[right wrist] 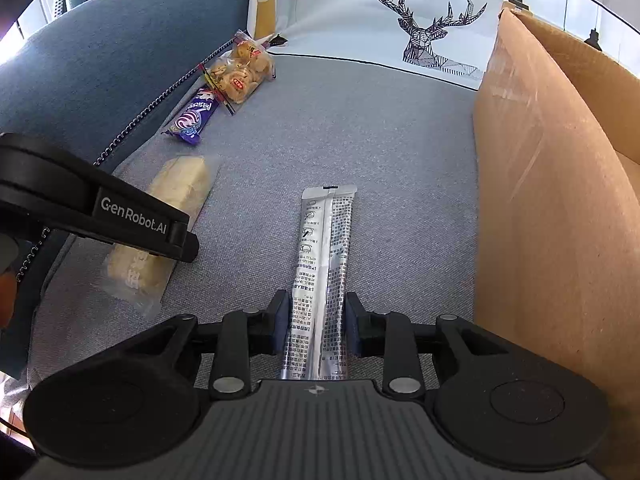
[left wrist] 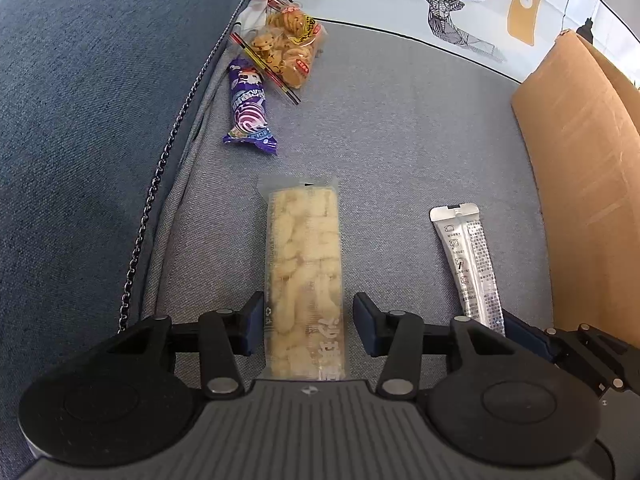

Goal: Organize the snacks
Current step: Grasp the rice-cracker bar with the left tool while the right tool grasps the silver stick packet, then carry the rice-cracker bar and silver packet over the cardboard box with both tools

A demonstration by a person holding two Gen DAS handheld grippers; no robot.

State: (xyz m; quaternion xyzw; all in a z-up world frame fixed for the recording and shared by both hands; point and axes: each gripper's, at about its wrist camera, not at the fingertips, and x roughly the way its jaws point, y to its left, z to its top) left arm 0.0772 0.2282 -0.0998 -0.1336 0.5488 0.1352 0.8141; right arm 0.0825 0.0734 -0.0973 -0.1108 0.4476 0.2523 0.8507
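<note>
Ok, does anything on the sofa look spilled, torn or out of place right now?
Nothing looks spilled or torn. The cookie bag and purple wrapper lie jumbled against the sofa back, far from the cardboard box. The rice-cracker pack and silver sachet lie flat and intact between the grippers' fingers.

Bright, even daylight in both views. Window glow blown out at the top-left edge of the right wrist view. Shadows soft: a faint one under the left claw (right wrist: pixel 176 236) falls on the pale snack (right wrist: pixel 176 192). Mild glare on the silver sachet (right wrist: pixel 320 280) and on the clear cookie bag (left wrist: pixel 286 46). Sunlit patch on the box (right wrist: pixel 560 208) wall, streaky. Strong fisheye bending at the edges, sofa (left wrist: pixel 100 100) seam and pillow (right wrist: pixel 400 12) border curve; black vignette in the corners. Centre sharp, print on the sachet readable; far corners slightly soft.
</note>
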